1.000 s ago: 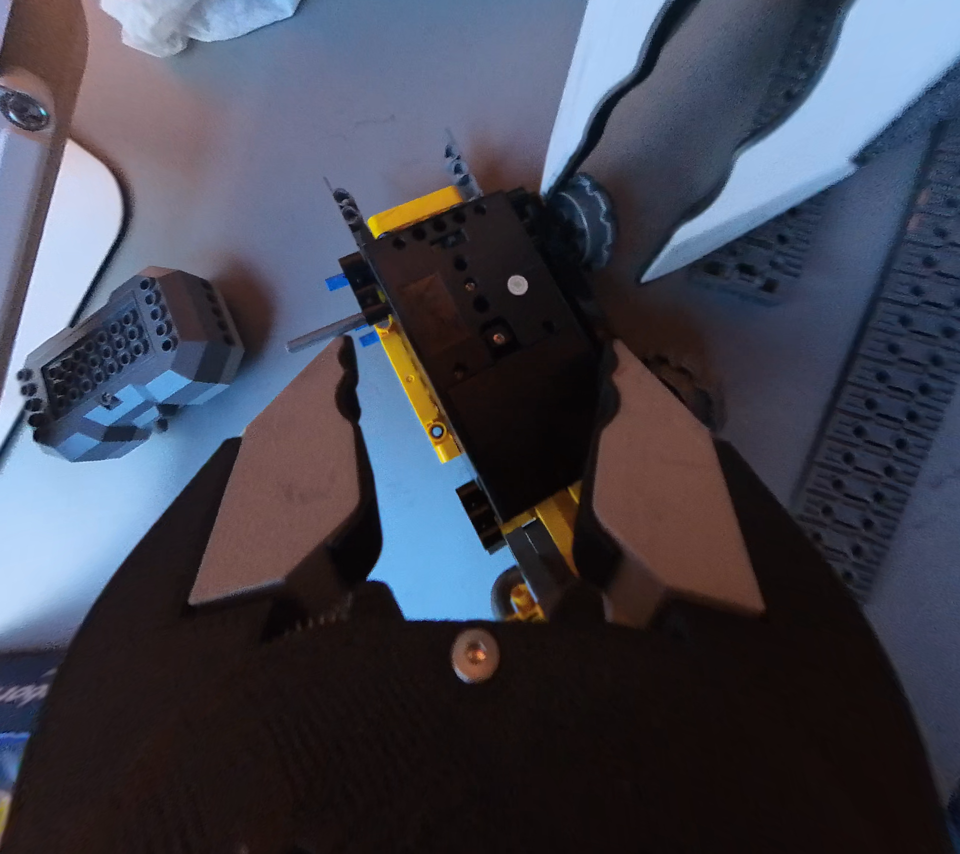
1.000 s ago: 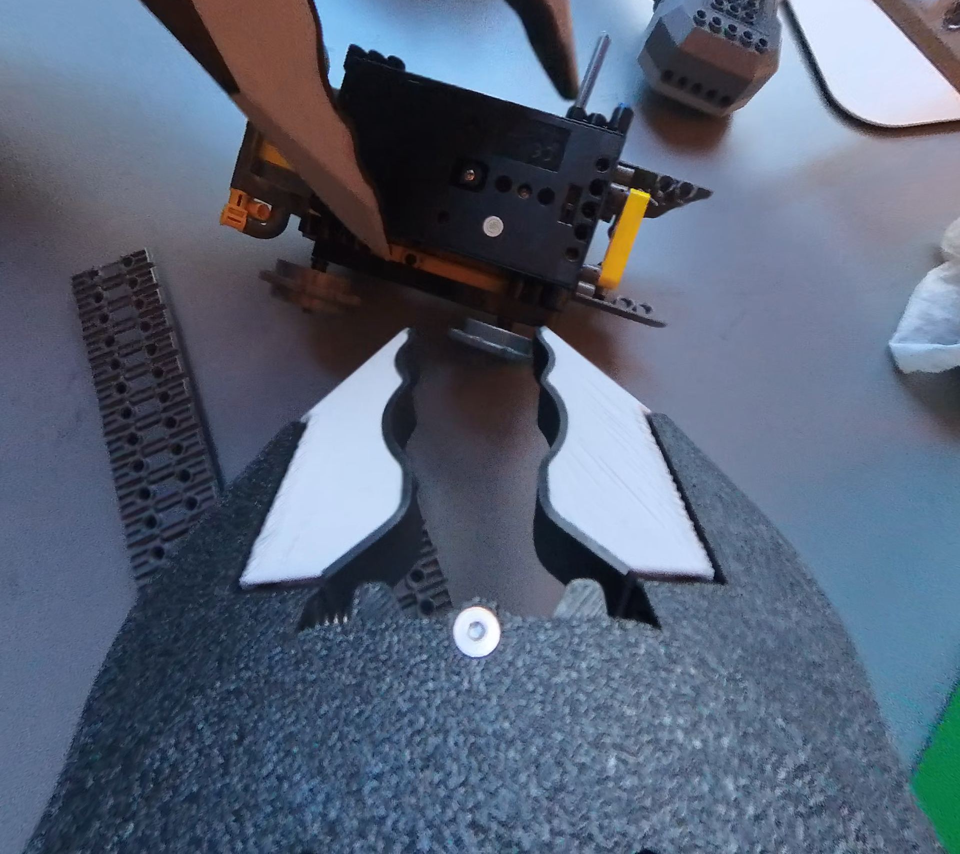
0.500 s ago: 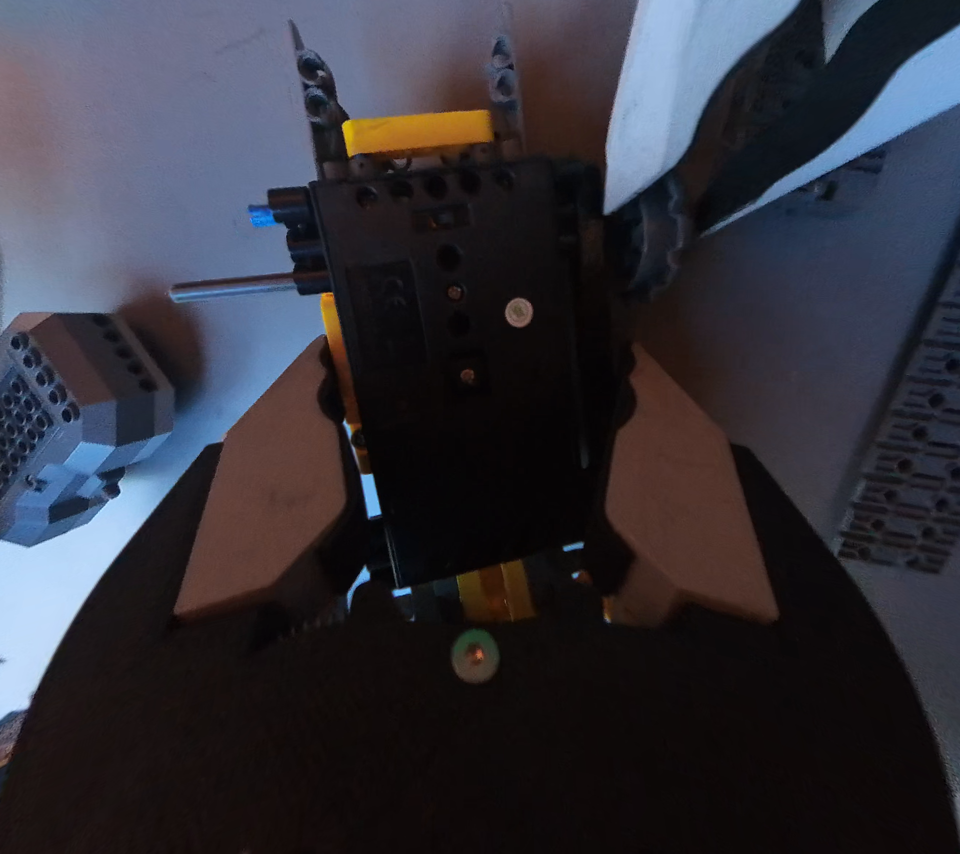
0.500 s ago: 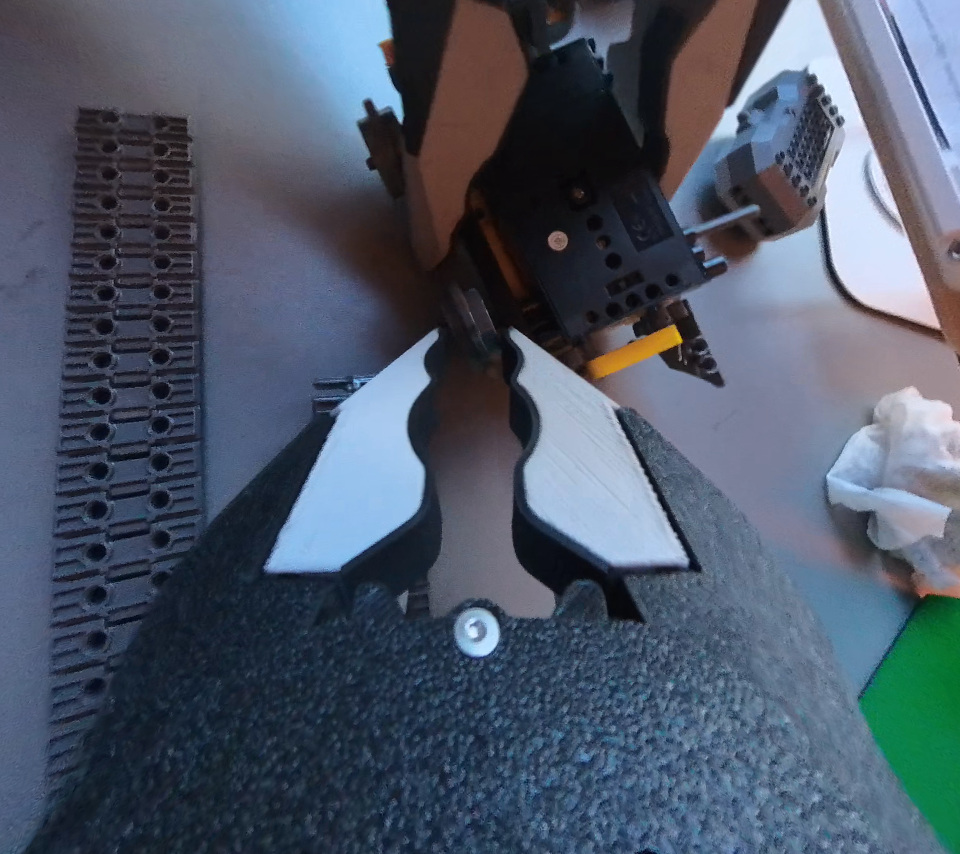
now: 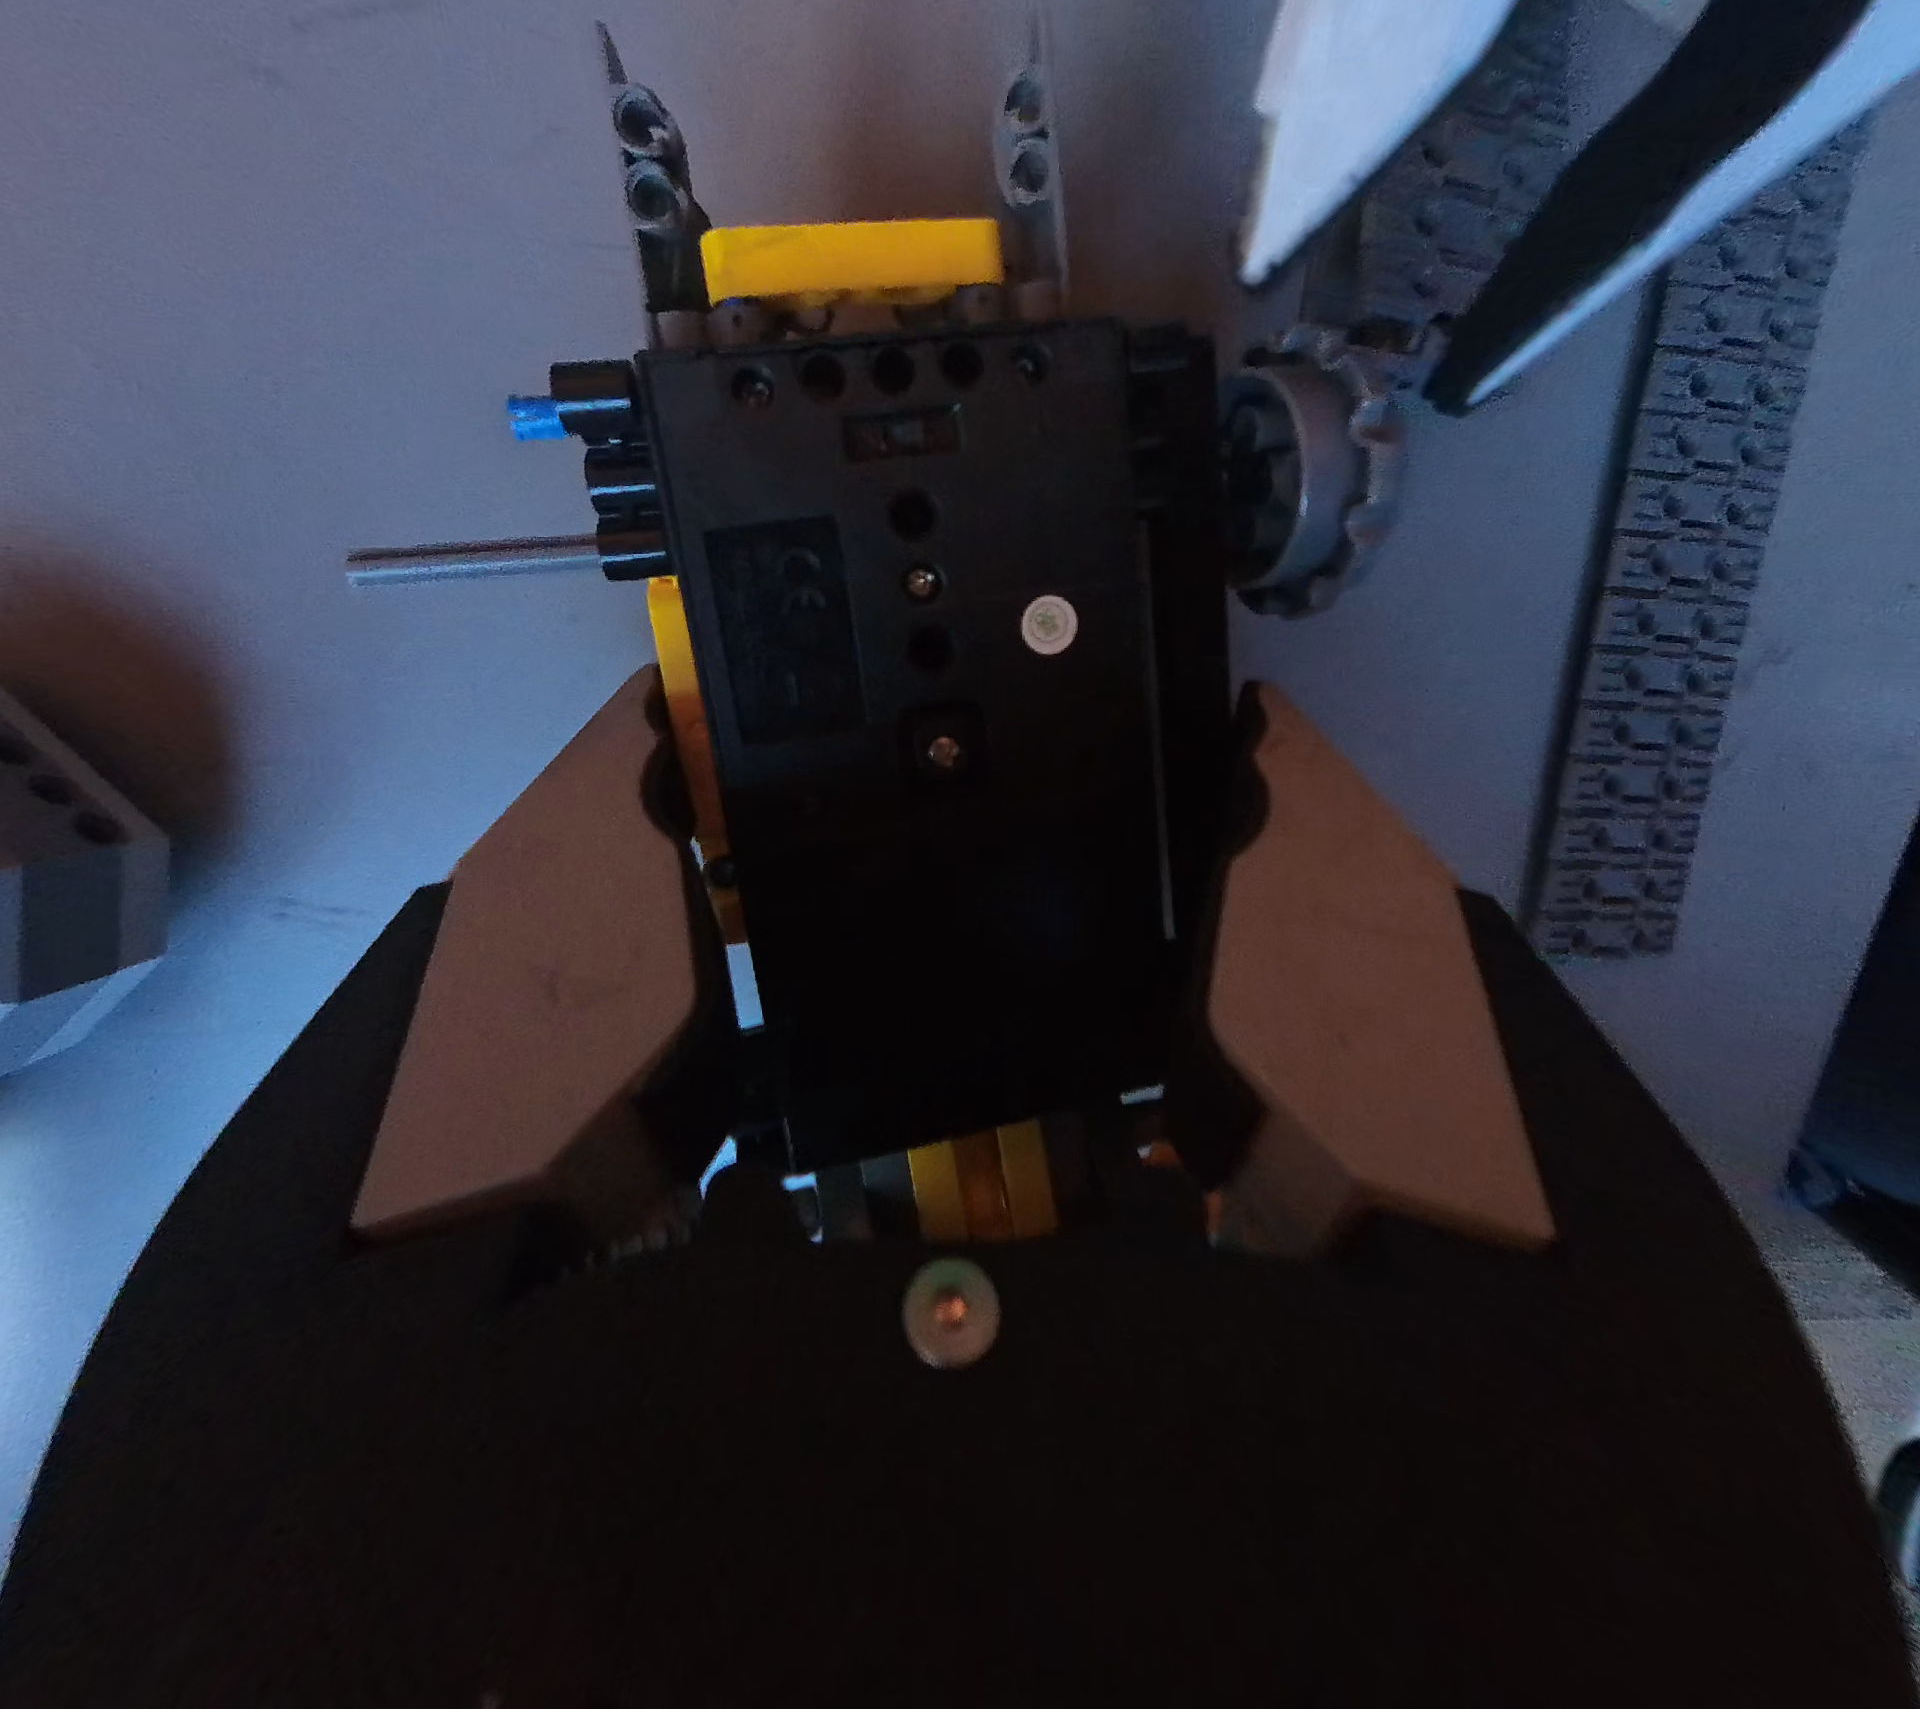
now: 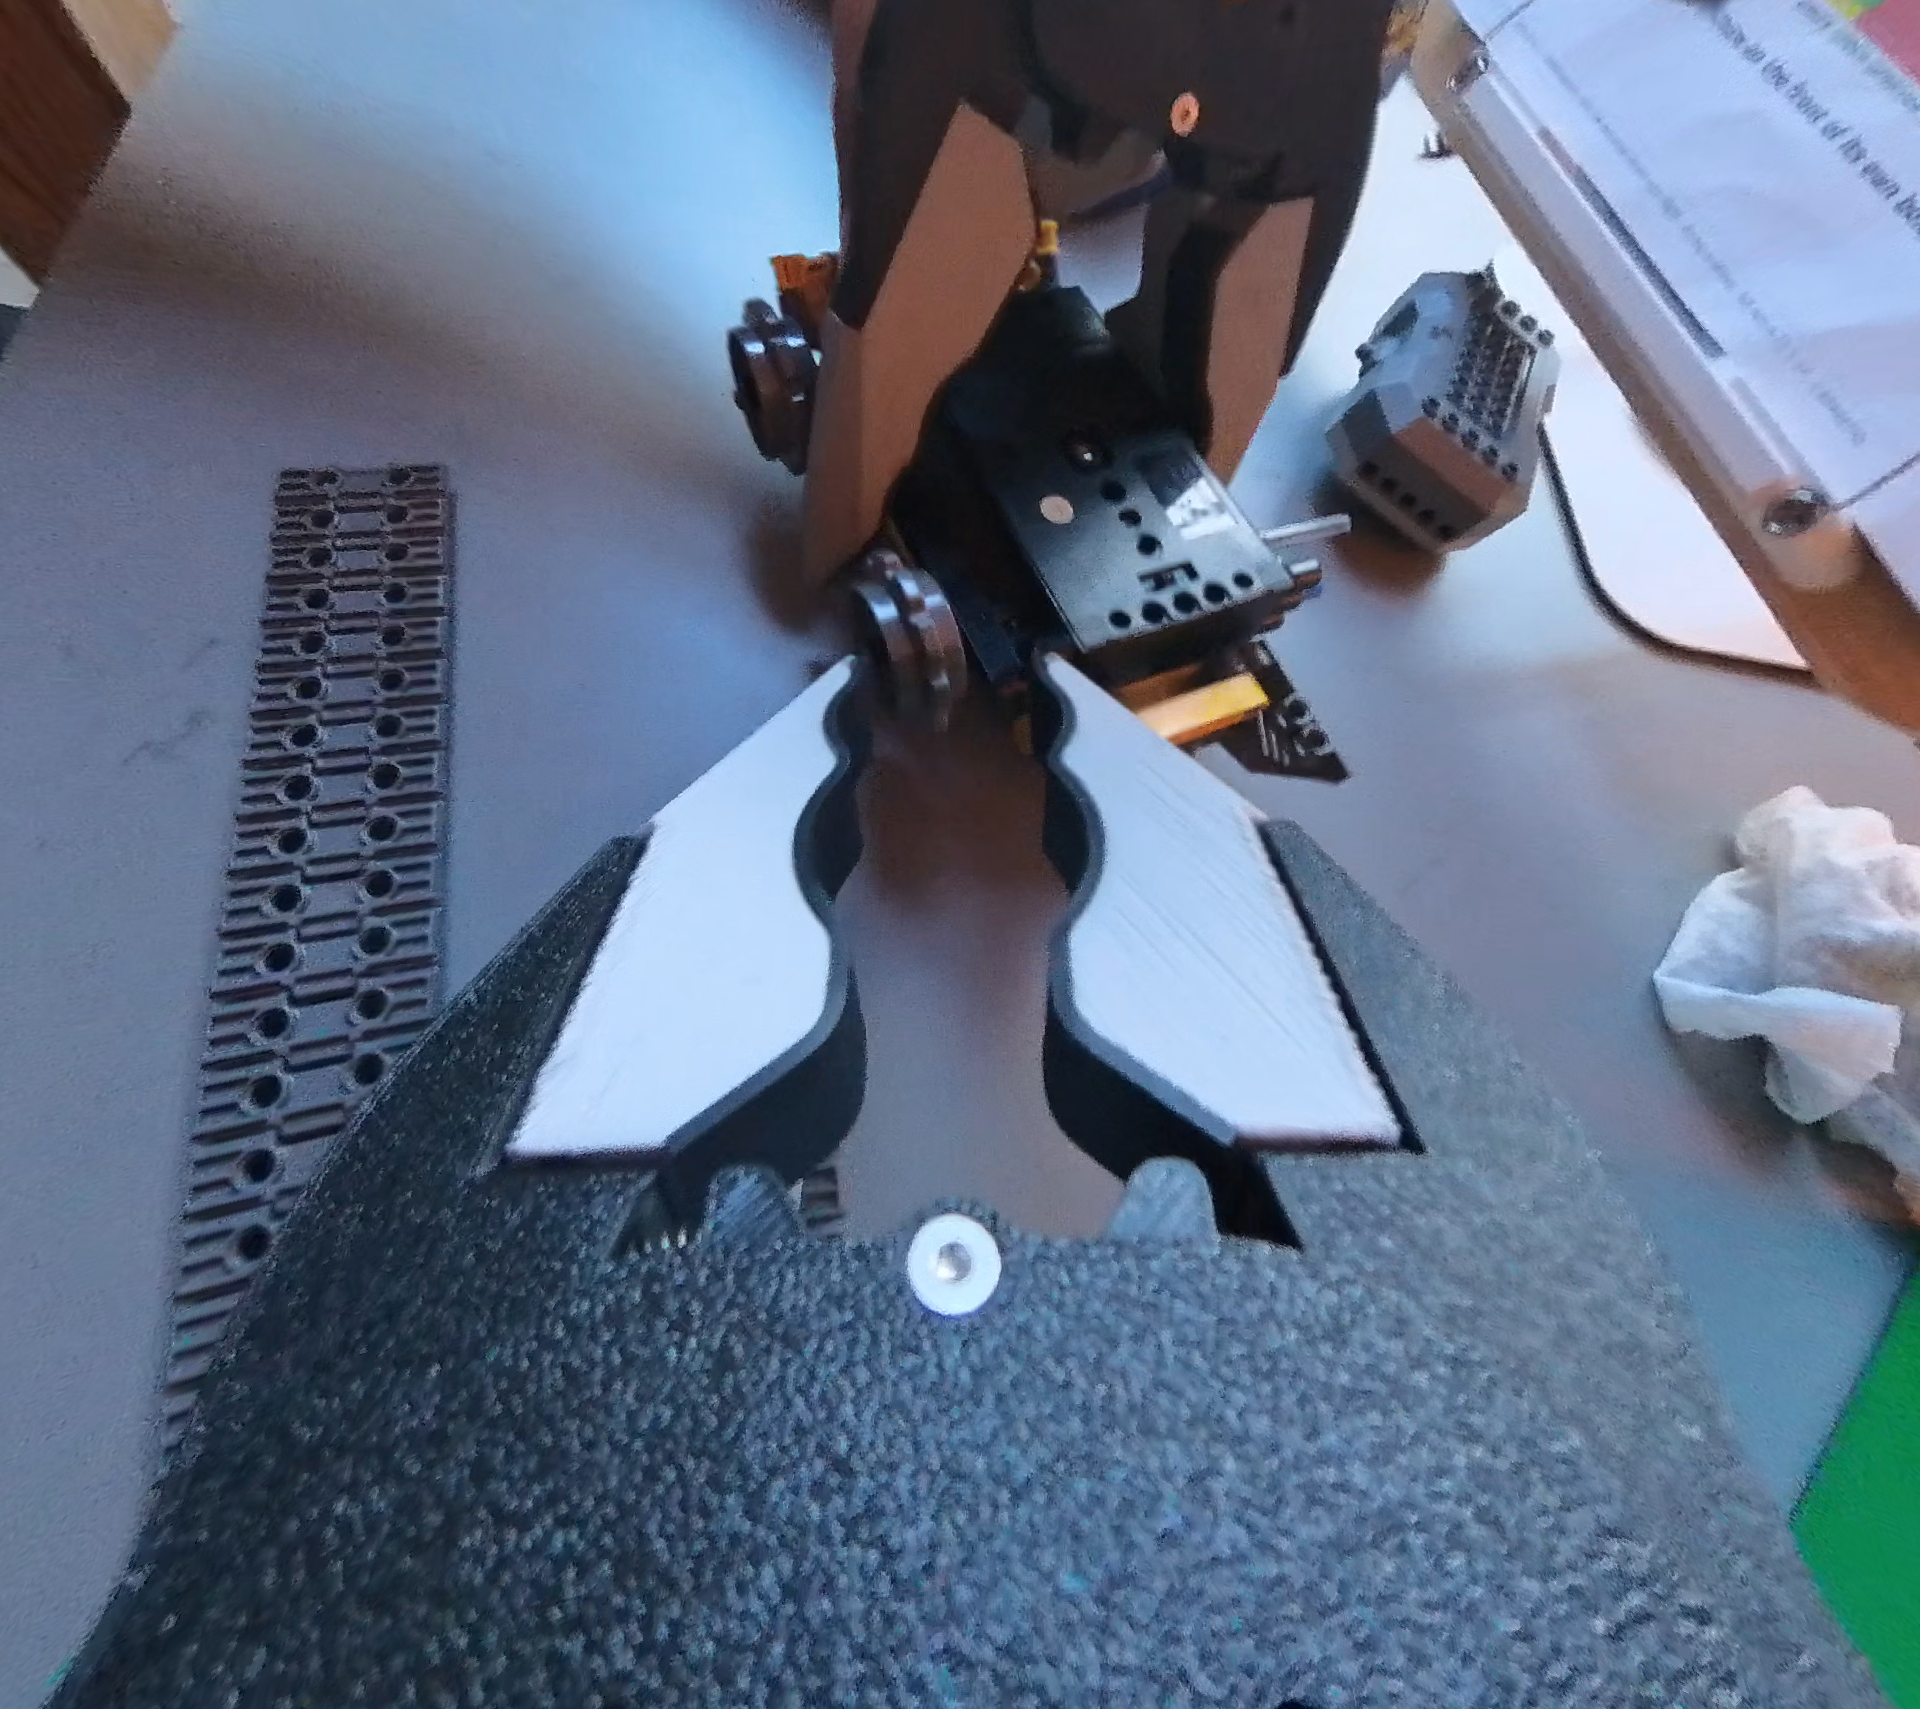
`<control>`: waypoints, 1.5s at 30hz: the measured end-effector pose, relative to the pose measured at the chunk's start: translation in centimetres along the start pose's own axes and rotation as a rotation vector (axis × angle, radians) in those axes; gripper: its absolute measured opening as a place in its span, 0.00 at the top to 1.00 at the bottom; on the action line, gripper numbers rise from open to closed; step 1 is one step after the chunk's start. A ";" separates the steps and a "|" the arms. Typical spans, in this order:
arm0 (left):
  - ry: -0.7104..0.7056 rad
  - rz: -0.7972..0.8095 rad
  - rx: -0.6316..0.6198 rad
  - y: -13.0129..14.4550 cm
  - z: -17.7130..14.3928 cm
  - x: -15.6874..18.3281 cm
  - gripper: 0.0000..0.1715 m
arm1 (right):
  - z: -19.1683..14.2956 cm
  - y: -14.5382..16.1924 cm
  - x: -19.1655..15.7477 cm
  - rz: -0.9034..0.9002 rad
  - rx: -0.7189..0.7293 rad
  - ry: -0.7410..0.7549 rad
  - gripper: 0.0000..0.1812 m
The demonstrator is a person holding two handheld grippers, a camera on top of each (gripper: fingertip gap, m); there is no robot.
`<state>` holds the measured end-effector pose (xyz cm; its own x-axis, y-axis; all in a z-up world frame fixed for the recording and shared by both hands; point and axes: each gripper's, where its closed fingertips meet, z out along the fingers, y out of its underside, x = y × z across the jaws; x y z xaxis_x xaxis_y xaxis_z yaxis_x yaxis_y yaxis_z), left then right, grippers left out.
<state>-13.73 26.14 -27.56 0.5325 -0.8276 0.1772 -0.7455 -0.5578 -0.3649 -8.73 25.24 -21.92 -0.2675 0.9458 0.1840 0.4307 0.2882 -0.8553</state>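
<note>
My left gripper [image 5: 956,724] has brown pads and is shut on a black and yellow brick model [image 5: 935,620], gripping the sides of its black box. A grey axle [image 5: 468,563] sticks out on the model's left and a grey sprocket wheel [image 5: 1304,496] sits on its right. My right gripper [image 6: 951,672] has white fingers [image 6: 707,953] and is open, its tips on either side of that sprocket wheel [image 6: 909,636], close to it. The left gripper [image 6: 1029,516] holds the model [image 6: 1132,558] from behind in the right wrist view. The right gripper [image 5: 1356,340] shows at the upper right of the left wrist view.
A long grey track strip [image 6: 322,828] lies flat on the left of the grey table [image 6: 468,257]; it also shows in the left wrist view [image 5: 1662,620]. A grey brick block [image 6: 1444,433], a crumpled tissue [image 6: 1818,963] and a wooden stand with papers [image 6: 1662,153] are on the right.
My left gripper has closed on the model and squared up with it. My right gripper has opened wider and drawn back slightly from the sprocket wheel.
</note>
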 end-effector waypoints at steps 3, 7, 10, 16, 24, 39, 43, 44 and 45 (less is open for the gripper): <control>0.010 -0.012 0.032 -0.1 -0.1 0.0 0.40 | 0.0 0.4 -0.1 -0.032 -0.035 0.016 0.87; 0.019 -0.063 0.113 -0.4 -0.2 0.0 0.40 | -0.8 -0.2 0.3 0.111 -0.017 -0.009 0.93; 0.015 -0.093 0.148 -0.4 -0.2 0.1 0.40 | -1.0 -0.8 0.6 0.157 0.015 -0.009 0.86; 0.018 -0.046 0.148 -0.2 -0.2 0.8 0.40 | 0.3 -0.1 -1.0 0.081 -0.014 -0.066 0.81; 0.003 0.050 0.106 0.1 0.0 1.9 0.38 | 1.9 -0.1 -3.2 -0.038 -0.009 -0.111 0.91; -0.204 0.253 -0.090 0.6 0.4 1.3 0.39 | 2.7 1.2 -4.8 -0.267 -0.136 -0.106 0.90; -0.192 0.239 -0.048 0.4 0.5 1.3 0.39 | 3.0 1.0 -4.7 -0.278 -0.104 -0.063 0.95; -0.178 0.231 -0.032 0.3 0.5 1.4 0.40 | 3.1 1.0 -4.7 -0.262 -0.087 -0.062 0.93; -0.159 0.216 -0.015 0.2 0.5 1.4 0.40 | 3.0 1.0 -4.6 -0.250 -0.079 -0.063 0.93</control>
<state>-12.96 24.92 -27.86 0.4160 -0.9080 -0.0490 -0.8537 -0.3714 -0.3651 -9.67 20.73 -25.09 -0.4258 0.8336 0.3519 0.4099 0.5244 -0.7463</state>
